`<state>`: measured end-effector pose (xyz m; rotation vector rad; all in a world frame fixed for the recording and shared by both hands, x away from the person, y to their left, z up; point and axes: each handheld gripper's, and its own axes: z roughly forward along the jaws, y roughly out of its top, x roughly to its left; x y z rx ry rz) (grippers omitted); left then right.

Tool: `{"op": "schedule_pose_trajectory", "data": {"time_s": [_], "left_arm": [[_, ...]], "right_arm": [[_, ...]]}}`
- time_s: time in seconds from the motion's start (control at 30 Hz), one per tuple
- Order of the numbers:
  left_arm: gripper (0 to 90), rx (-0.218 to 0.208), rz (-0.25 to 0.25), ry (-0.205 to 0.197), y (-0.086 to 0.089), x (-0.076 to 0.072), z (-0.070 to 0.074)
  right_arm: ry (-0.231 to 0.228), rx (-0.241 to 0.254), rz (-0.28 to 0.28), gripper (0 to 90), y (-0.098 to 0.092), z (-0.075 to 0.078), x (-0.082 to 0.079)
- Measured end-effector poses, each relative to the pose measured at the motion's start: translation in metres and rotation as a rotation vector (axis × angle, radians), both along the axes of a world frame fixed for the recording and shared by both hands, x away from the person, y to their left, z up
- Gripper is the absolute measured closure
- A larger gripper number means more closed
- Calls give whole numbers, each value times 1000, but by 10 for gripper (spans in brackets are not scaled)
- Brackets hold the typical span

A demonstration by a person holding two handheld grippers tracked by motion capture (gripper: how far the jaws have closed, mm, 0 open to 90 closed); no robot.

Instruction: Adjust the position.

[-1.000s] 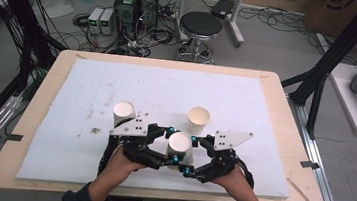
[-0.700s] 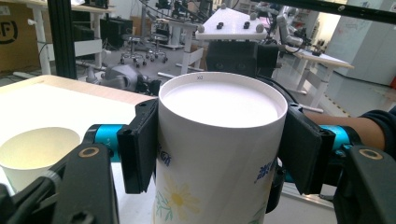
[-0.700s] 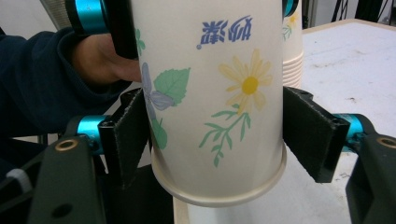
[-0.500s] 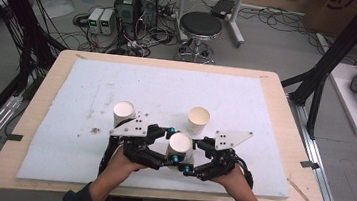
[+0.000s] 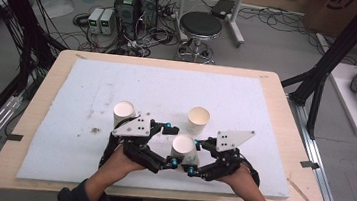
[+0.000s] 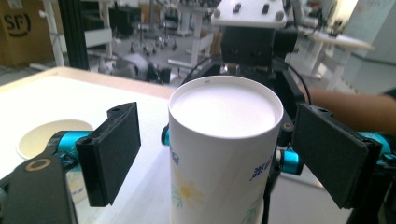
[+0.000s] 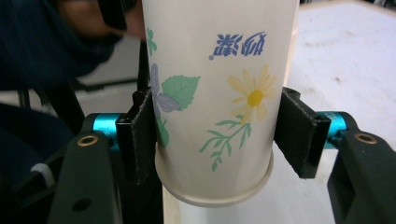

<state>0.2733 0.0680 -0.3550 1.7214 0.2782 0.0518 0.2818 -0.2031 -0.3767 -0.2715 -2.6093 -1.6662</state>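
Three paper cups (image 5: 184, 150), two grippers (image 5: 180, 163)

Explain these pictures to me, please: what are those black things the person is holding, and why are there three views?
There is no robot here. A person works two pairs of hand-held tongs. The wide picture comes from a camera overhead. The two close-ups come from small cameras that ride on each pair and look along its black jaws.

Three paper cups stand on the white mat. The middle cup is flowered and upside down, and it sits between both pairs. The right tongs have just closed on it and grip its sides. The left tongs have just been opening, so their jaws now stand apart on either side of it without touching. The left cup and the back cup stand free.
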Motion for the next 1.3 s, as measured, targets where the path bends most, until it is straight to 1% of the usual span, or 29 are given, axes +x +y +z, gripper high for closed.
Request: {"op": "schedule_pose_trajectory", "data": {"time_s": [0.07, 0.13, 0.2, 0.37, 0.63, 0.77, 0.97, 1.1, 1.3], "left_arm": [[157, 23, -3, 2, 1, 2, 3], [157, 46, -10, 2, 0, 3, 5], [157, 72, -23, 1, -1, 4, 8], [158, 141, -54, 2, -6, 7, 10], [160, 220, -75, 14, -14, 9, 5], [163, 265, -90, 23, -18, 10, 0], [166, 313, -109, 24, -23, 10, -5], [167, 337, -117, 22, -27, 11, -9], [177, 371, -132, 30, -30, 11, -13]], "right_arm": [[-19, -44, 3, 364, -2, 4, 0], [-25, -80, 3, 364, -3, 7, 1], [-49, -132, 9, 364, -5, 10, 2], [-59, -217, 23, 364, -6, 15, 4], [-67, -319, 57, 363, -4, 17, 7], [-74, -353, 70, 363, 0, 15, 7], [-88, -409, 85, 363, 6, 10, 6], [-111, -471, 91, 362, 12, 9, 4], [-127, -535, 113, 362, 21, 10, 3]]}}
